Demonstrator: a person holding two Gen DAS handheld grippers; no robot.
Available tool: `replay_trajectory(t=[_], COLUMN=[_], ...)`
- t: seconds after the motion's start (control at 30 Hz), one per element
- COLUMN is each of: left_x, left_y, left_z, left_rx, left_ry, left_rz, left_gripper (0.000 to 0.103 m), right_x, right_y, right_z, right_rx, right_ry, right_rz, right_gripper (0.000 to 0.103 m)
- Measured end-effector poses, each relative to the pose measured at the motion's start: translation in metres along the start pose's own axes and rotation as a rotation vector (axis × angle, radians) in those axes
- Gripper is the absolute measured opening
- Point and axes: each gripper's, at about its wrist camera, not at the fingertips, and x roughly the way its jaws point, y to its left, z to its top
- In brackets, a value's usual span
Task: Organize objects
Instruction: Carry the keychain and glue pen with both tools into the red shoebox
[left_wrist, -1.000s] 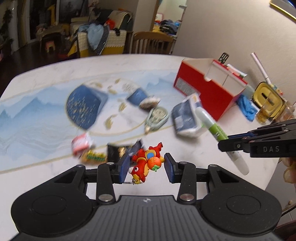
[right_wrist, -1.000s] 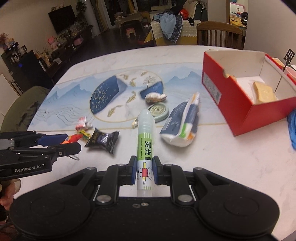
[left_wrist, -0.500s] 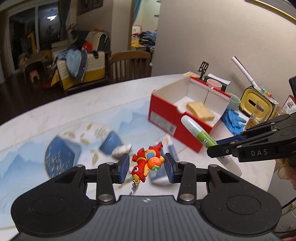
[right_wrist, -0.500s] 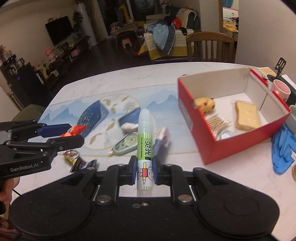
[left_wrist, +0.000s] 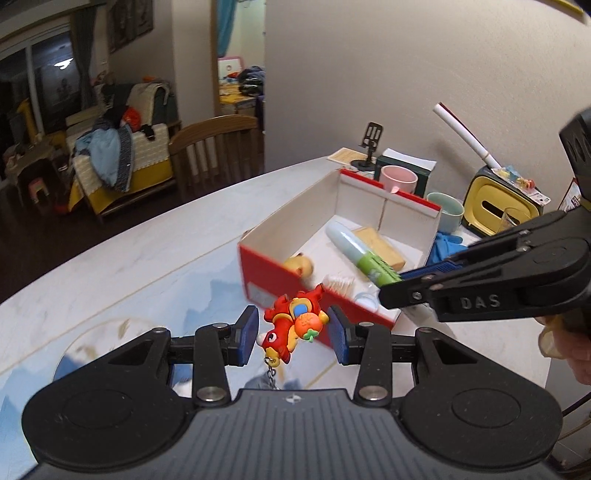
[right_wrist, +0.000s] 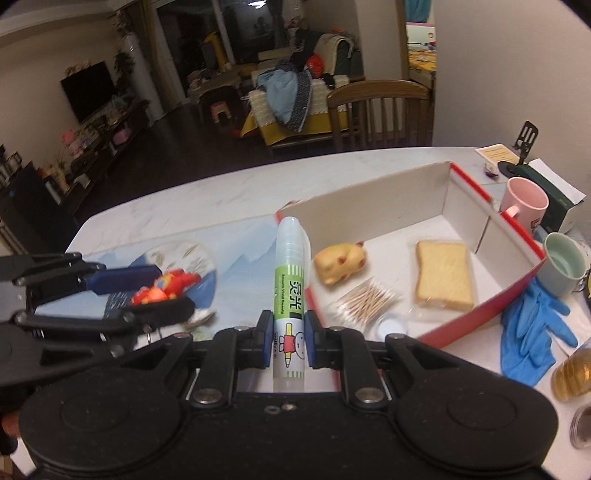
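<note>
My left gripper (left_wrist: 293, 330) is shut on a red and orange toy keychain (left_wrist: 286, 326), its chain hanging below, just in front of the near corner of the red box (left_wrist: 258, 267). My right gripper (right_wrist: 290, 343) is shut on a white and green glue stick (right_wrist: 290, 280), whose tip reaches over the box's left end (right_wrist: 369, 205). From the left wrist view the glue stick (left_wrist: 354, 247) hangs above the box's inside. In the box lie a yellow squishy toy (right_wrist: 340, 262), a bread slice (right_wrist: 443, 275) and a packet of swabs (right_wrist: 365, 299).
A pink mug (right_wrist: 522, 201), a green mug (right_wrist: 565, 266) and blue gloves (right_wrist: 532, 332) crowd the box's right side. A yellow tissue holder (left_wrist: 498, 201) stands by the wall. A wooden chair (right_wrist: 380, 110) is behind the table. A glass of amber liquid (right_wrist: 572, 373) sits near right.
Both grippers have swung right and upward from the scattered items to the red box, each still holding its object. The glue stick now overhangs the box.
</note>
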Motion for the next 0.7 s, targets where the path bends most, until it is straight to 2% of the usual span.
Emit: replay_trajectory(t=[0.27, 0.7], left_x=[0.044, 0.129], left_y=[-0.030, -0.055], left_z=[0.036, 0.069], left_rx=[0.068, 0.100], left_ry=[0.022, 0.114], left_rz=[-0.036, -0.039], left_gripper=[0.039, 0.039], right_x=[0.019, 0.077], right_y=[-0.045, -0.112], right_z=[0.033, 0.060], right_rx=[0.068, 0.120], right_ry=[-0.035, 0.025], right_rz=[-0.052, -0.160], right_gripper=[0.017, 0.017])
